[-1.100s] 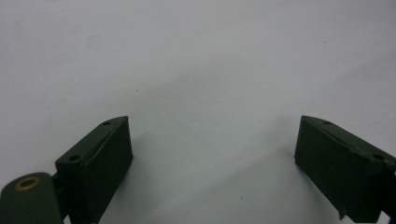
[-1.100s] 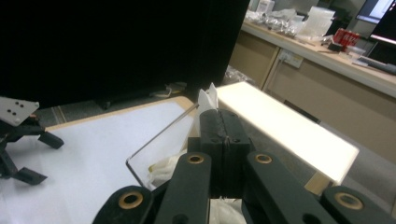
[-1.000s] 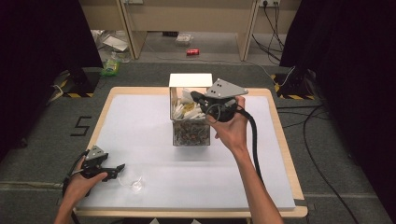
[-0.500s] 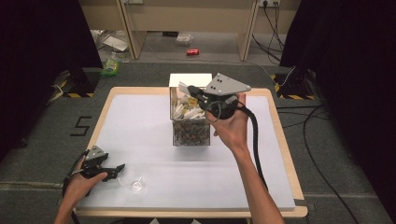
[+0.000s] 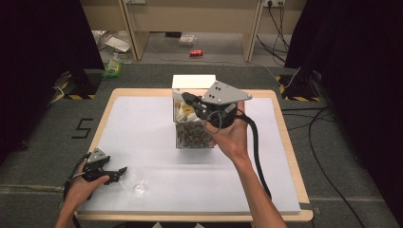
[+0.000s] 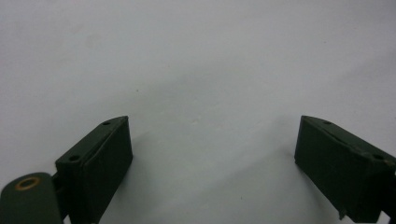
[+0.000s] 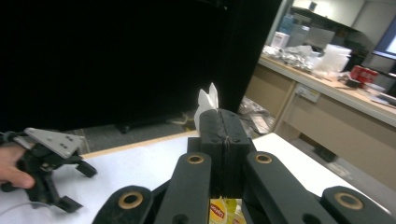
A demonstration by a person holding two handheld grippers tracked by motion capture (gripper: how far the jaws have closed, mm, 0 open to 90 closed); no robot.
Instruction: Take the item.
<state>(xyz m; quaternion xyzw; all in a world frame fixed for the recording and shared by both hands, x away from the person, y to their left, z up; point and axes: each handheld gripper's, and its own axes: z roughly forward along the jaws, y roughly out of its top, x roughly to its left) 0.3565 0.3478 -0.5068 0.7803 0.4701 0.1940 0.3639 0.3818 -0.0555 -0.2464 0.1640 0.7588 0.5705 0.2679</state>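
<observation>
Above the box (image 5: 195,121) at the counter's (image 5: 142,123) twelve o'clock, your right gripper (image 7: 219,122) is clamped on a white packet (image 7: 207,103), lifting it out. Next, carry it toward seven o'clock, where your left gripper (image 5: 116,173) rests open beside a clear bag (image 5: 135,186).

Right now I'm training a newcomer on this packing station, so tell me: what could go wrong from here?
The right hand-held gripper pinches just a small white paper piece by its edge above the clear box; it could tear or slip out.

The lifted hand hangs close over the box, so a careless swing might knock it.

The left hand-held gripper rests open beside a clear plastic wrapper on the table; a nudge could push it off the near edge.
</observation>
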